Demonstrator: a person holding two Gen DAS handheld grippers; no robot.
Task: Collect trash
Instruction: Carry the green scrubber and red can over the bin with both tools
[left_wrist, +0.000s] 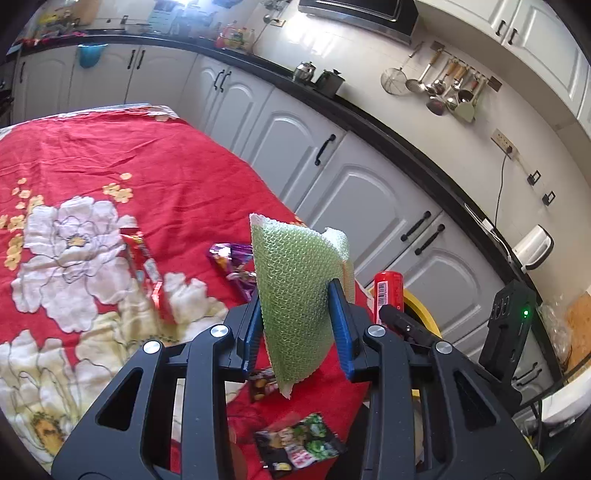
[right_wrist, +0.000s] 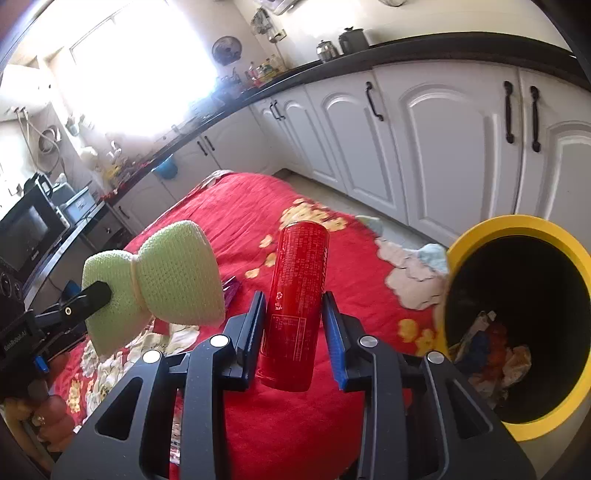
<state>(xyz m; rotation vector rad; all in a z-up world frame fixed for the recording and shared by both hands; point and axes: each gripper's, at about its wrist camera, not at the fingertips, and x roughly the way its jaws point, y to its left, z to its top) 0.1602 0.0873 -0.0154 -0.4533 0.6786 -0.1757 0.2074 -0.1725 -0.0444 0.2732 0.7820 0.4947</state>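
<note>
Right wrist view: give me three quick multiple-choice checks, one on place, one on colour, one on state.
1. Where is the bin relative to the red can?
A. To its right
B. To its left
C. Behind the camera

2. What colour is the bin's rim?
A. Blue
B. Yellow
C. White

3. What is the left gripper doing?
A. Open, empty
B. Shut on the can
C. Shut on the green foam net

Answers: 1 A, the bin sits at the picture's right edge; 2 B, the rim is yellow; 3 C, the pads pinch the net.

Bright daylight from a blown-out window (right_wrist: 140, 66), glare on cabinets (right_wrist: 443, 140), strong fisheye curvature, dark corners.
</note>
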